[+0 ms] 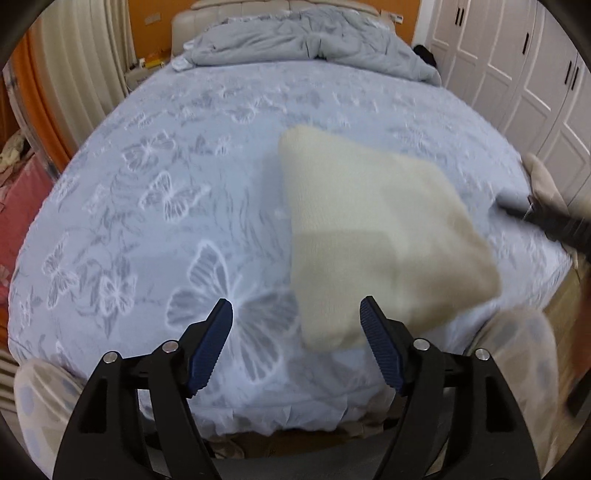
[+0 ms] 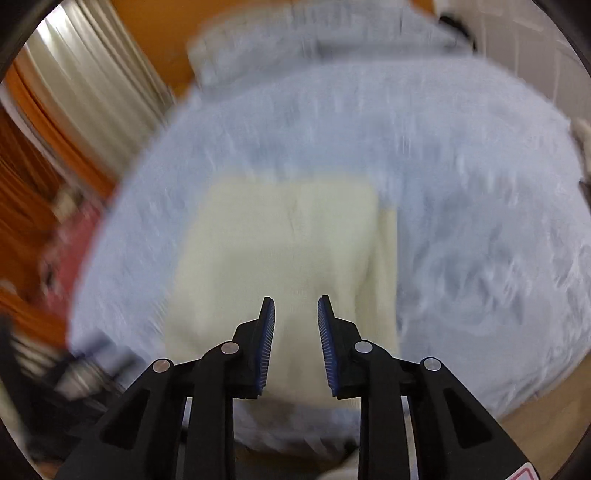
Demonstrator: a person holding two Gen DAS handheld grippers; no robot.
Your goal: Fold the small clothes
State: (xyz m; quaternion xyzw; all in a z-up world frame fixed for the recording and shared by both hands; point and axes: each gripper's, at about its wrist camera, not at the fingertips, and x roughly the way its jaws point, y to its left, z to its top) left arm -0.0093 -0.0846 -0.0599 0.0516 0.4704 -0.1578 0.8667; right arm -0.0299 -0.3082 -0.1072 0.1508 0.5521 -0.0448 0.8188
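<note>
garment: cream knit piece [image 1: 373,236] – already folded into a rough rectangle, lying flat on the bed [image 1: 155,206], right of centre in the left wrist view; one layer edge shows across its middle
garment, right view: same cream knit [image 2: 280,236], directly below and ahead of the right gripper, heavily blurred, so seam detail can't be read
left gripper: [image 1: 297,314] jaws stand well apart, nothing between them, hovering above the bed at the garment's near-left corner, not touching it
right gripper: [image 2: 295,306] frame shows a narrow gap between the pads, no cloth pinched that I can see – reads as nearly together and empty, above the near edge of the knit
bed: blue butterfly-print cover, grey duvet [image 1: 306,33] bunched at the headboard end, well apart from the garment
step in hand (judgement): likely regrasp for the next fold, or a final tidy of the stack
how to do it well: reopen the right gripper before descending; pinch all layers at the near corners, both sides level; lift low, carry the near edge over to the far edge, lay down, don't drag
risk: catching only the top layer unpicks the fold; the bedcover could get pinched along with the knit
</note>
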